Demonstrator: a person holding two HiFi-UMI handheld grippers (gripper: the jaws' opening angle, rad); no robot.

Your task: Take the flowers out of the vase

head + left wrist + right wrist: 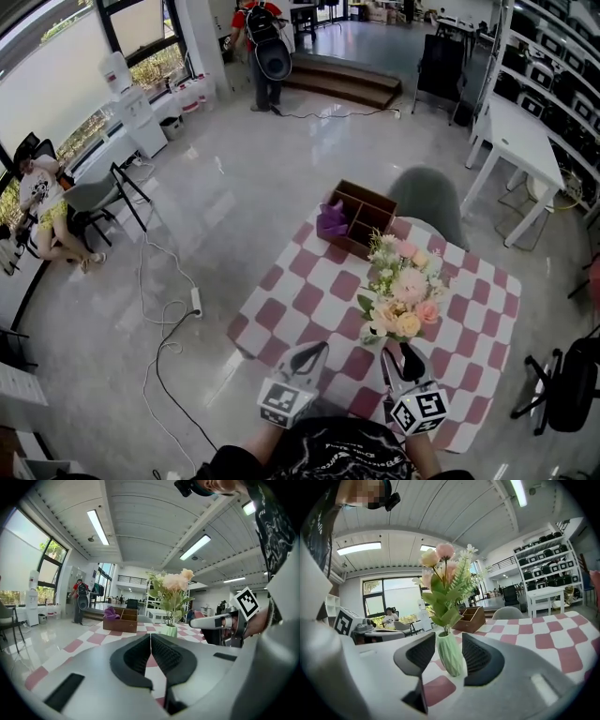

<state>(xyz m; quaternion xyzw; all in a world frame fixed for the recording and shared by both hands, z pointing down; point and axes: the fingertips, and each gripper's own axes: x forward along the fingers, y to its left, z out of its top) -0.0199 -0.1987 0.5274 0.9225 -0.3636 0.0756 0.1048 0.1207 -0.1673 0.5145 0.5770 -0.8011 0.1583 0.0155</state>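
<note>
My right claw [449, 637] is open. The green vase [450, 654] stands between its two jaws, and the pads do not squeeze it. The flowers [443, 578] are in the vase. They are pink, peach and white, with big green leaves, and they stand tall over my claw. My left claw [150, 635] is shut, with its jaws pressed together and nothing in them. It is just beside the right one, near the front edge of the table [309, 300].

The table wears a pink and white checked cloth [469, 309]. Behind the flowers, at the far edge, is a wooden box [367, 214] with little rooms in it. A purple thing [331, 223] lies in one room, but I cannot tell what it is. A grey chair [427, 195] stands just behind the table. Off to the right is a white table [514, 141]. A white cable [167, 314] curls on the shiny floor to the left. One person [37, 202] sits by the window, and another person [265, 47] stands far away by the steps.

From above, the flowers cover the vase, so I can hardly see it there. My arms are cut off at the bottom edge.
</note>
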